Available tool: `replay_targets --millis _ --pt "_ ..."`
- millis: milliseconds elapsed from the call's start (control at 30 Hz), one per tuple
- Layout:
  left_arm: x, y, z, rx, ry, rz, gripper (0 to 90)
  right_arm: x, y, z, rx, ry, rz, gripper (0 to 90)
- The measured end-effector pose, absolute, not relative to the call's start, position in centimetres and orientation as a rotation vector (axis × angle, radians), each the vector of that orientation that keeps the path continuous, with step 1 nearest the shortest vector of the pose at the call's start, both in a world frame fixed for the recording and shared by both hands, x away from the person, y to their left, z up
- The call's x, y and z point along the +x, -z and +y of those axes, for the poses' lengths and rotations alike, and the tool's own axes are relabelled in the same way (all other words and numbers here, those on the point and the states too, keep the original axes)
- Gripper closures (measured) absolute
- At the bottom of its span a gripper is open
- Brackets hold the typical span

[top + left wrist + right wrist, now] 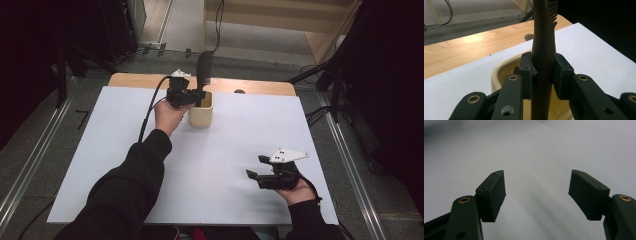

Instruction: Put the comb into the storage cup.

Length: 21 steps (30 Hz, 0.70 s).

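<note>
My left tongs (pixel 199 96) are clamped on the handle of a dark comb (pixel 204 67), which stands upright with its lower end inside the cream cup (pixel 201 116). In the left gripper view the pads (pixel 563 75) press both sides of the handle (pixel 543 72), just above the cup's rim (pixel 499 67), teeth pointing up and toward 1 o'clock. Gripping low on the handle keeps the comb vertical, so I judge it can go straight down or lift straight out without scraping the wall. The cup sits at 12 o'clock on the white counter (pixel 100 165), near the far edge. My right tongs (pixel 256 167) rest at 4 o'clock, spread wide and empty, well apart. There is open counter between them and the cup.
</note>
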<state>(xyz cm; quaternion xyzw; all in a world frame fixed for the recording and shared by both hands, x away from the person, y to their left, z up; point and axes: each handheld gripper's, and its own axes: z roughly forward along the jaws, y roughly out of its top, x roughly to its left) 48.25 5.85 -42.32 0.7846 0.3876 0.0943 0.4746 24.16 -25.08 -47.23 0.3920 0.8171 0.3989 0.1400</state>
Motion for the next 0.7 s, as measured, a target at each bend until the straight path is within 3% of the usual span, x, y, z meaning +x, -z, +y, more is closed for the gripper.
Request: replay_targets --millis 700 --pt "48.2 42.89 5.57 1.959 -0.227 0.958 71.6 24.17 47.25 -25.09 1.13 -1.153 2.363 27.8"
